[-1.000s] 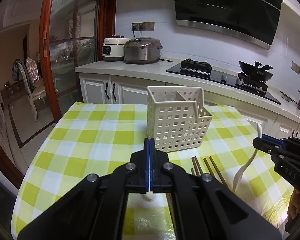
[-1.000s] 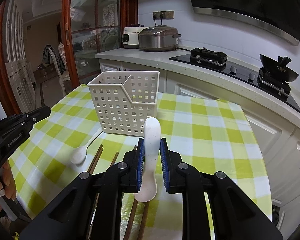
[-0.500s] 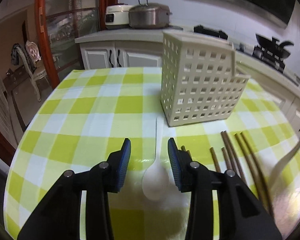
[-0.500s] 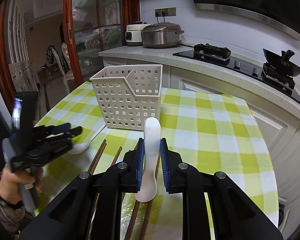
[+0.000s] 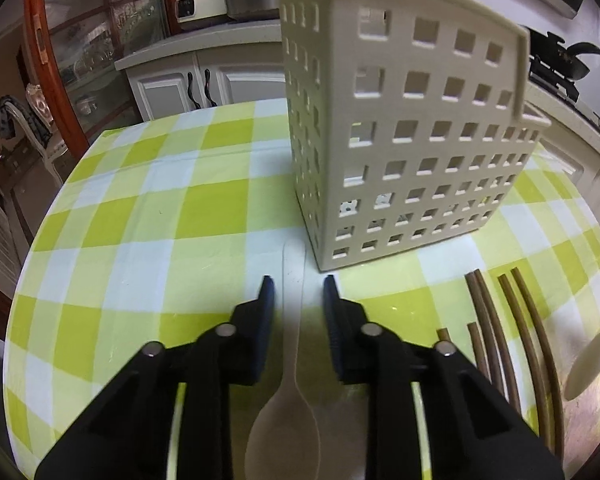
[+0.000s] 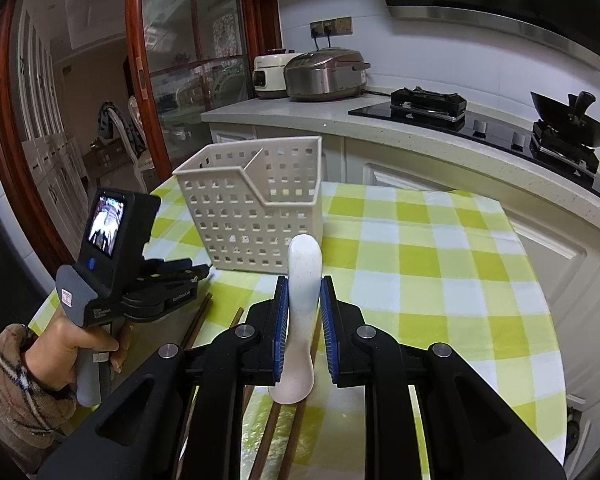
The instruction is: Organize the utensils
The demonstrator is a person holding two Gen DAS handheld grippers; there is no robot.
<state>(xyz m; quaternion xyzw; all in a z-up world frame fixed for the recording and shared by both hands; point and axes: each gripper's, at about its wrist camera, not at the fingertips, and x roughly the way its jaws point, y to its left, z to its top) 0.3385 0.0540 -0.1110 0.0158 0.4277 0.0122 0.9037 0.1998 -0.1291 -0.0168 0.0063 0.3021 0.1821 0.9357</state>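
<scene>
Your left gripper (image 5: pixel 298 284) points down at the counter (image 5: pixel 148 216), which is covered in a green-and-white checked cloth, with its jaws spread to either side of a translucent white spoon (image 5: pixel 288 412) lying flat there. The spoon's handle runs up between the blue pads toward the basket and its bowl sits near the bottom edge of the left wrist view; there is a gap on both sides, so the pads are not pressing it, though the jaws have just been closing. The white perforated utensil basket (image 5: pixel 404 152) stands upright just beyond the handle tip, near corner toward you. Brown chopsticks (image 5: pixel 500 332) lie on the cloth to the right of the left gripper, roughly parallel, ends pointing at the basket. Your right gripper (image 6: pixel 304 292) is clamped on a white ceramic spoon (image 6: pixel 302 312), pads against both sides; it is held clear of the counter, with one end above the fingertips and the wider end hanging below the jaws. From the right wrist view, your left hand (image 6: pixel 70 350) in a plaid sleeve holds the other handle low at the left, and the basket's two compartments show, a slanted divider between them. Contents of the basket: cannot tell. More chopsticks show under the right gripper.
</scene>
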